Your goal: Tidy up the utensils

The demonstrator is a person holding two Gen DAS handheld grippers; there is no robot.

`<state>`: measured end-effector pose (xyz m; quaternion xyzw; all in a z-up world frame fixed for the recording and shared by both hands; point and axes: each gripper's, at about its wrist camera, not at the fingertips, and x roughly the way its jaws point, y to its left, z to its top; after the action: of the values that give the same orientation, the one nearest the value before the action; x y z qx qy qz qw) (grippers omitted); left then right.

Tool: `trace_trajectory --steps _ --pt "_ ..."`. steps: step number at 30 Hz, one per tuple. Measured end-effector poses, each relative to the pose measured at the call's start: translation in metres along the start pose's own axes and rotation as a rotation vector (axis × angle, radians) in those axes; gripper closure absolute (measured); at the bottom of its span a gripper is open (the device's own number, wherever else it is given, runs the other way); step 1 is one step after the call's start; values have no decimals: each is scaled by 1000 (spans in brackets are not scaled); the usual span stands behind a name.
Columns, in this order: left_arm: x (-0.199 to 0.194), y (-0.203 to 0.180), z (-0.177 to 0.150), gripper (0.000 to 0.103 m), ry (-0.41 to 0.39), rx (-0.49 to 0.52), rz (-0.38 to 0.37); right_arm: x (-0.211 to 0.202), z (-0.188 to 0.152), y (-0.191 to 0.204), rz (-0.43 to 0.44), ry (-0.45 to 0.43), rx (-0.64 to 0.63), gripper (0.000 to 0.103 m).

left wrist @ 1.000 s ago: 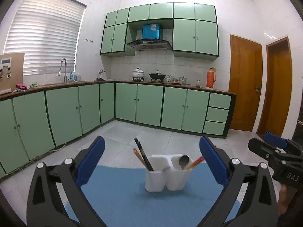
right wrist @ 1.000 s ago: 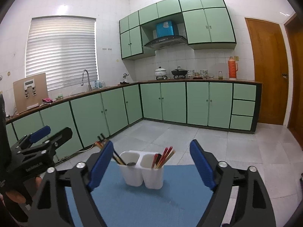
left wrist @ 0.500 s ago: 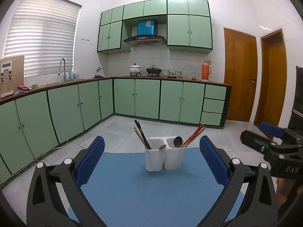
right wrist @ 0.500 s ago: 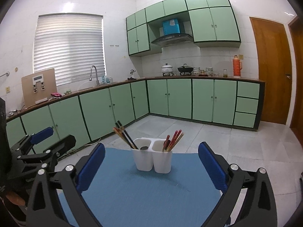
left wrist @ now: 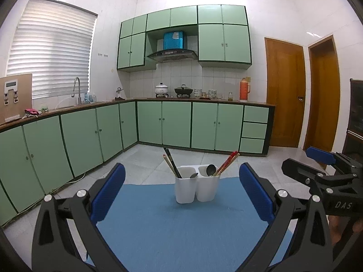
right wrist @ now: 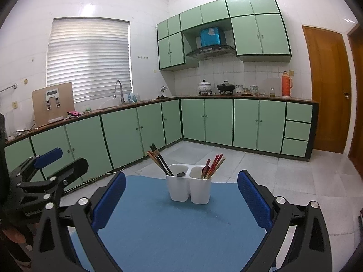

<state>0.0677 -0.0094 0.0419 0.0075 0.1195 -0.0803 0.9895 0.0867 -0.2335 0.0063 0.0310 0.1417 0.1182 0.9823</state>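
A: Quick status, grippers first?

B: Left gripper (left wrist: 181, 189) has its fingers (left wrist: 108, 191) spread wide w/ nothing btwn them. Right gripper (right wrist: 181, 198) same: blue pads (right wrist: 254, 201) far apart, empty. Both hang above the near part of the blue mat (left wrist: 181, 226), well apart from the holder.

A: And the utensils?

B: All in the white two-cup holder (left wrist: 197, 187), which stands upright toward the mat's far edge. Left cup: dark chopsticks (left wrist: 172, 163) plus a lighter wooden pair (left wrist: 167, 162), leaning left, and a small spoon (left wrist: 194, 175) at the rim. Right cup: red chopsticks (left wrist: 228, 162), leaning right, w/ a bigger spoon (left wrist: 211, 170).

A: Anything loose on the mat?

B: Nothing I can see in either view.

A: So done?

B: Prob. yes, or v. close. Everything visible is already in a cup and neither gripper holds anything. Only open q: whether spoons in both cups counts as sorted. Can't tell from the task line.
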Motion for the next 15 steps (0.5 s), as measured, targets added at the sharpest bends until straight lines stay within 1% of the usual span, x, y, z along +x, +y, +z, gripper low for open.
trace_trajectory --steps 7,15 --pt "-10 -1 0 6 -9 5 2 -12 0 10 13 -19 -17 6" --pt "-15 -1 1 6 -18 6 3 -17 0 11 15 -31 -22 6"
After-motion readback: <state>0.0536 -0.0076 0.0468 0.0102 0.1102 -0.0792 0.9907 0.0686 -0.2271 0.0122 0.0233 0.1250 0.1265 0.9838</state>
